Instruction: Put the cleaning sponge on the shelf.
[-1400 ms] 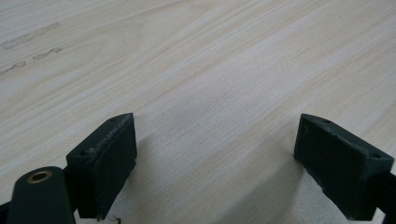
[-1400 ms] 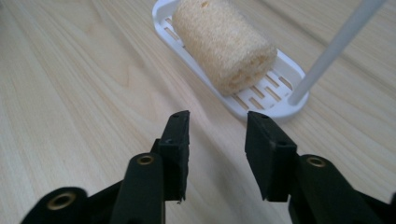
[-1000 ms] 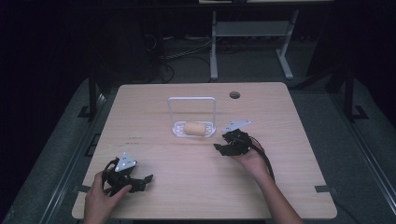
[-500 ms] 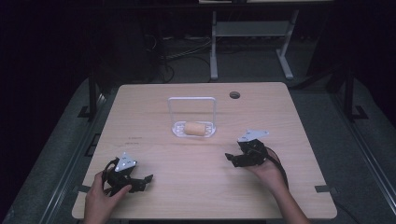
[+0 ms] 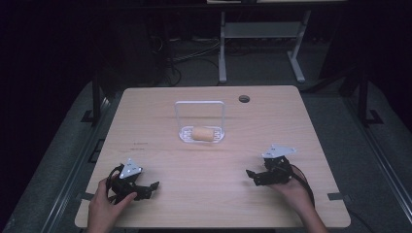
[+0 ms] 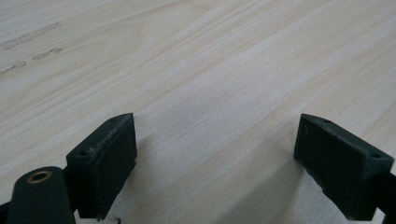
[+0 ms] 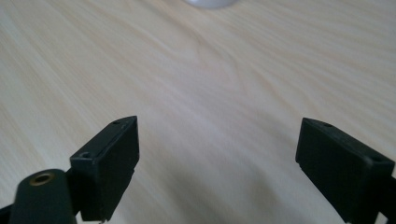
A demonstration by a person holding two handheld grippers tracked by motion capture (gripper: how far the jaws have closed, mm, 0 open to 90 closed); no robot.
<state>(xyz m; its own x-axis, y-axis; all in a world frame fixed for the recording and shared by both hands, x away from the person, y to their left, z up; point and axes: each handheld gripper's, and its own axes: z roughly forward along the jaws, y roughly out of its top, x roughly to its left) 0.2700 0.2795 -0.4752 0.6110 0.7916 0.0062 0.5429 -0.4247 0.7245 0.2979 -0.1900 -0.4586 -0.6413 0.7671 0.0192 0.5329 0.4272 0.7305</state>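
Observation:
A tan bread roll [image 5: 204,134] lies in a small clear basket [image 5: 184,132] with a tall white handle, at the middle of the wooden table [image 5: 214,160]. My left gripper [image 5: 150,187] rests near the front left edge, held by a hand, jaws wide open over bare wood [image 6: 219,140]. My right gripper [image 5: 251,175] sits at the front right, open as well, nothing between its jaws [image 7: 217,154]. A pale rim of the basket [image 7: 210,3] peeks in at the top of the right gripper view.
A round cable hole [image 5: 244,99] marks the table's far right part. Behind the table stand a white metal frame [image 5: 257,34] and loose cables [image 5: 184,58] on a dark floor. Faint marks [image 5: 141,144] show on the wood at left.
My right gripper has drawn back from beside the basket toward the front right of the table. The left gripper has stayed put.

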